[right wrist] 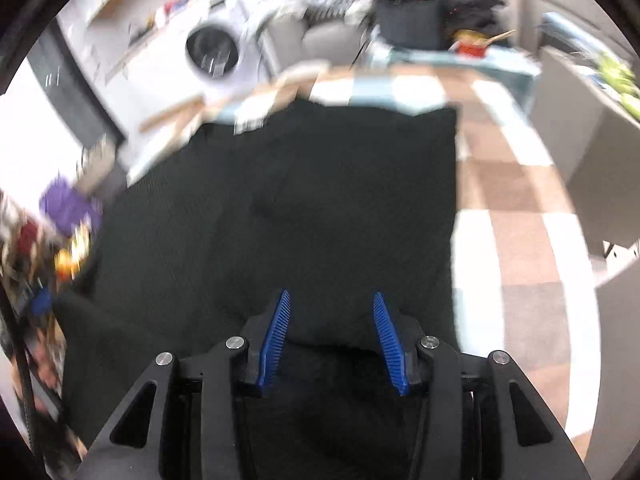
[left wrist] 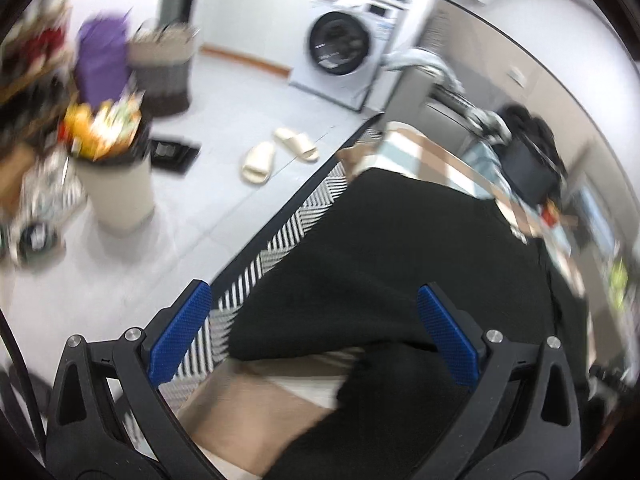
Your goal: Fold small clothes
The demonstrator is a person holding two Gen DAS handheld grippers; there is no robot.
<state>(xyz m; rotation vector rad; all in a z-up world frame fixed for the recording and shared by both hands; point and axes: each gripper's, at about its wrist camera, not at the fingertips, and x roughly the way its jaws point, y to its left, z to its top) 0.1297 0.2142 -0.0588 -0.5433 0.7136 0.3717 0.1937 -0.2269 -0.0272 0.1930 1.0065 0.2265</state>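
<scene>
blurred checked tablecloth (right wrist: 516, 236), black garment (right wrist: 320, 200) edges cut off; right gripper (right wrist: 331, 312) fingers apart

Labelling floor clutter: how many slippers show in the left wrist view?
2. Both cream slippers lie on the pale floor in front of the washing machine: one nearer the camera, the other just behind it. More could be hidden by the table.

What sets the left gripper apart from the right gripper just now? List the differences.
Jaw spread: the left gripper stands wide open, the right gripper only partly open.
Position: the left gripper sits over the edge of the black garment, with the striped mat showing beside one finger; the right gripper sits over the garment's middle, black cloth all around.
Shared: both have blue pads, point downward, and grip nothing.
</scene>
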